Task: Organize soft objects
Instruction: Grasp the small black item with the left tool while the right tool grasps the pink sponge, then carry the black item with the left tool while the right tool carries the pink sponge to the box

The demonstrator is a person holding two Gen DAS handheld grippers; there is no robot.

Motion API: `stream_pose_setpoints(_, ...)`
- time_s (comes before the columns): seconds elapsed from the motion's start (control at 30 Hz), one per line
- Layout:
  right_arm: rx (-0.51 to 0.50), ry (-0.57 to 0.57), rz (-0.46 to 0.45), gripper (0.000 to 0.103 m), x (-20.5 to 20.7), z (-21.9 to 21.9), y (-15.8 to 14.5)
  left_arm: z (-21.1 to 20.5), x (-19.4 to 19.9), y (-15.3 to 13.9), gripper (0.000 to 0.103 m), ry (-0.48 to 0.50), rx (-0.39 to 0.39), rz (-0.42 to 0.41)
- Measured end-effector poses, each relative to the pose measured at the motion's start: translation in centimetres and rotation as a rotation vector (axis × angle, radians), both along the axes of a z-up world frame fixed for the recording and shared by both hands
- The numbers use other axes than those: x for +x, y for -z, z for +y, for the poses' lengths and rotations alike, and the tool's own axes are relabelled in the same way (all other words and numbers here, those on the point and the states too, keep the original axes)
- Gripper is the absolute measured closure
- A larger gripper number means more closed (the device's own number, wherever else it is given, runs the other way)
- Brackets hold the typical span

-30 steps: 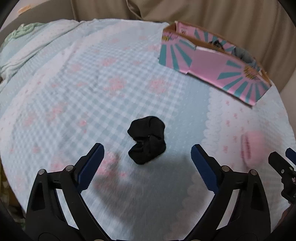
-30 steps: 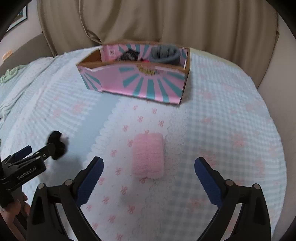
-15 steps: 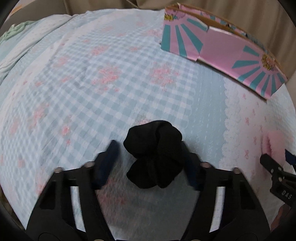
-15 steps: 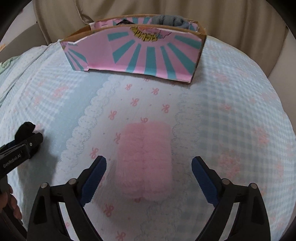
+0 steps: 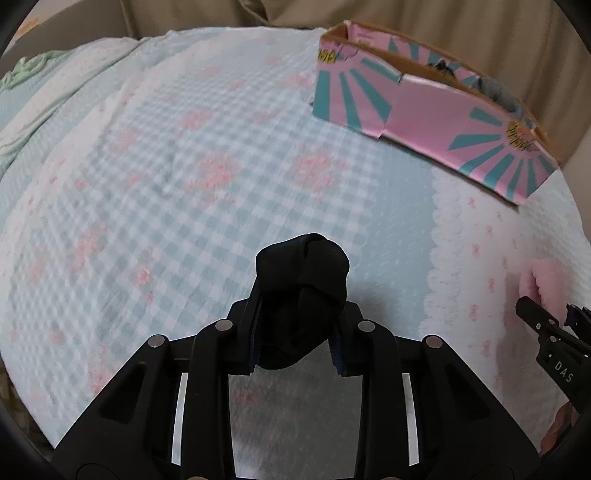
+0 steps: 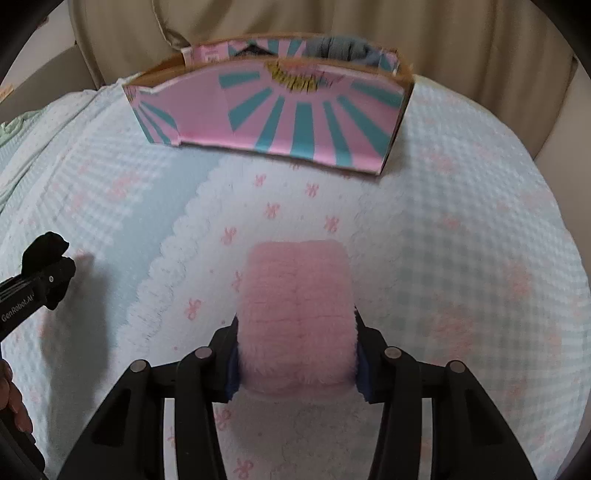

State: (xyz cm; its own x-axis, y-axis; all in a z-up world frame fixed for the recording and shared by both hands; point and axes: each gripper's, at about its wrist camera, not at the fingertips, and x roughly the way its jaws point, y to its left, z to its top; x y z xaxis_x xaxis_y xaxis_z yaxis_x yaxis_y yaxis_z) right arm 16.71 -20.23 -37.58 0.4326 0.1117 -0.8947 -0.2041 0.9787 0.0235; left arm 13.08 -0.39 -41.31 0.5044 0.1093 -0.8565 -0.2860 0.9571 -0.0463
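My left gripper (image 5: 297, 343) is shut on a black sock bundle (image 5: 301, 280) and holds it just above the bed cover. My right gripper (image 6: 297, 362) is shut on a fluffy pink rolled sock (image 6: 297, 310). The pink and teal cardboard box (image 5: 424, 122) stands at the far right in the left wrist view and straight ahead in the right wrist view (image 6: 280, 118), with grey and dark soft items inside. The pink sock also shows at the right edge of the left wrist view (image 5: 546, 282). The black bundle shows at the left of the right wrist view (image 6: 46, 249).
The bed cover (image 5: 184, 177) is light blue check with pink flowers and a white scalloped panel (image 6: 280, 218). A beige cushion back (image 6: 258, 26) rises behind the box. Green fabric (image 5: 26, 70) lies at the far left.
Both grippers dropped onto their socks and closed: the left on the black bundle, the right on the pink roll. The left then lifted slightly.
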Motion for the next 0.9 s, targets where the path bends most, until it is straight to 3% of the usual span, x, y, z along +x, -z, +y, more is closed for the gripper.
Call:
stream_pose_setpoints(0.27, 0.042, 0.022, -0.063, 0.059, -0.9, -0.7, -6.5, -1.0, -1.2, -5.7, 0.077, 0.022, -0.018, -0.054)
stream_pose_setpoints(0.53, 0.075, 0.064, -0.113, 0.059, -3.3, -1.2, -15.7, -2.1, -3.7, -15.5, 0.077, 0.070, -0.024, -0.116)
stream_pose_setpoints(0.9, 0.103, 0.141, -0.136, 0.059, -5.7, -0.7, -27.0, -1.9, -4.2, -27.6, 0.077, 0.196, -0.016, -0.122)
